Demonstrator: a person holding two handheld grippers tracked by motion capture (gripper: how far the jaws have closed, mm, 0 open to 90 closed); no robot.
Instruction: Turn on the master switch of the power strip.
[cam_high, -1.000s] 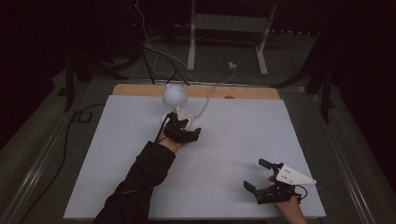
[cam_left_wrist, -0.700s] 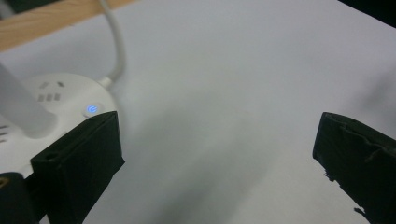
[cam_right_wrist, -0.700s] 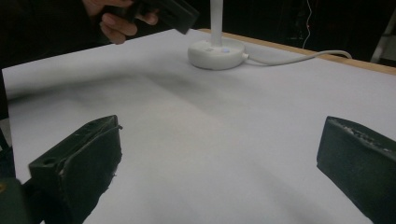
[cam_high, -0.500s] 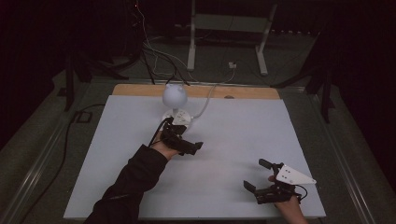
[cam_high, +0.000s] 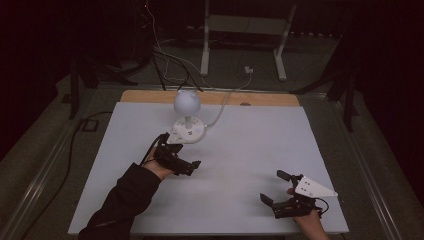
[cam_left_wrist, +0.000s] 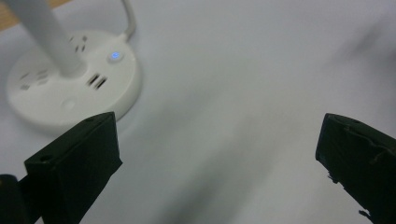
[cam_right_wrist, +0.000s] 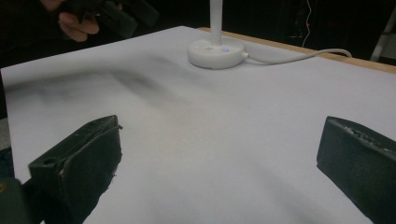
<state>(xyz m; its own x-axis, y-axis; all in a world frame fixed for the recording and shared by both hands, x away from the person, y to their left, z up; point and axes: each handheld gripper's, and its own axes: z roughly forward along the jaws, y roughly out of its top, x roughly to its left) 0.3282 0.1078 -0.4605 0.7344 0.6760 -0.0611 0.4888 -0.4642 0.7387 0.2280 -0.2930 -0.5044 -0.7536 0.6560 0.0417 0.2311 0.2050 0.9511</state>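
White lamp (cam_high: 187, 107) at table (cam_high: 250, 145) far side, base light on. Left tool (cam_high: 181, 163) open, empty, just near of base. Right tool (cam_high: 285, 196) open, empty, near-right. Approach base slowly, avoid cord (cam_high: 220, 110).

Black long sleeve (cam_high: 120, 200) worn on left arm. Black left tongs (cam_high: 181, 161) with blocky matte jaws. Black right tongs (cam_high: 280, 192) topped by grey three-cornered plate (cam_high: 312, 187), screws dotted.
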